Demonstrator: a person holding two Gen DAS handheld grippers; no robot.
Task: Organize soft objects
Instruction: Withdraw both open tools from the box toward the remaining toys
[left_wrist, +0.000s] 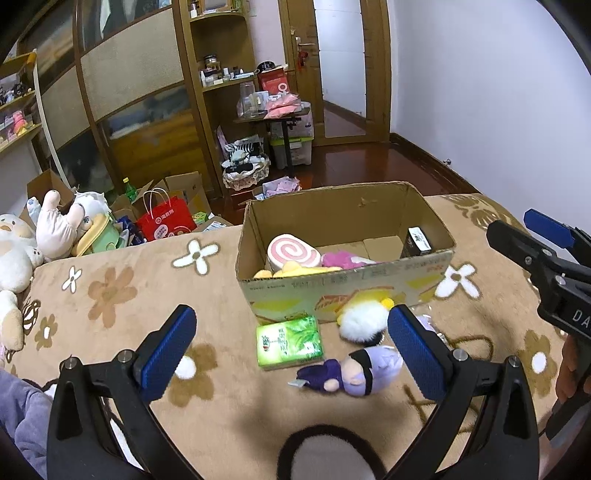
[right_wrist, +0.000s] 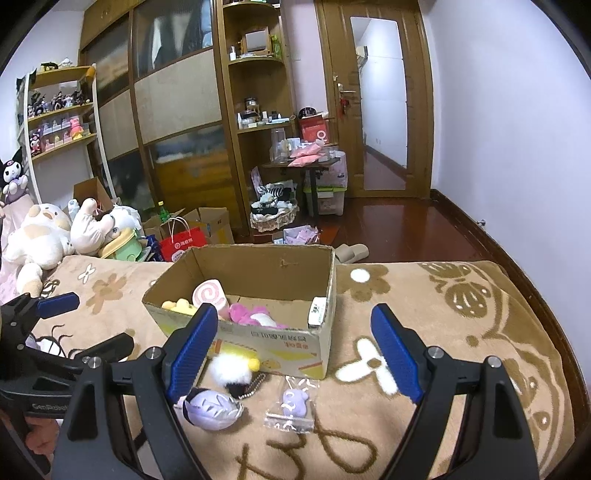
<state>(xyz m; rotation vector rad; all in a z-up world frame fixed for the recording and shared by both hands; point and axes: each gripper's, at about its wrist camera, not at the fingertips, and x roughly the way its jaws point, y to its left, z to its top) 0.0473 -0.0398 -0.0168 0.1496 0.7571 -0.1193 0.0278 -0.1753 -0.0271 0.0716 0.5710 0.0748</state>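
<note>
Home bedroom, wooden wardrobe (right_wrist: 177, 110), plush toys (right_wrist: 40, 232), floral blanket (left_wrist: 122, 295)

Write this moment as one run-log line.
left gripper: open, empty | right gripper: open, empty | purple doll: on blanket | box: partly filled

Little print can be read here. In the left wrist view, the right gripper (left_wrist: 546, 236) at the right edge of the frame bears white capitals "DA" on its black body, cut off by the frame. In the right wrist view, the left gripper (right_wrist: 55, 306) at the lower left has a raised word on its black handle, perhaps beginning "Gen", too dim to read fully. The cardboard box (right_wrist: 280, 343) in the middle carries a line of red Chinese characters on its front wall, seen upside down. The red paper bag (left_wrist: 166, 221) at centre left shows a white round logo with Chinese characters. The green packet (left_wrist: 290, 341) at lower centre has a small red mark, unreadable.
</note>
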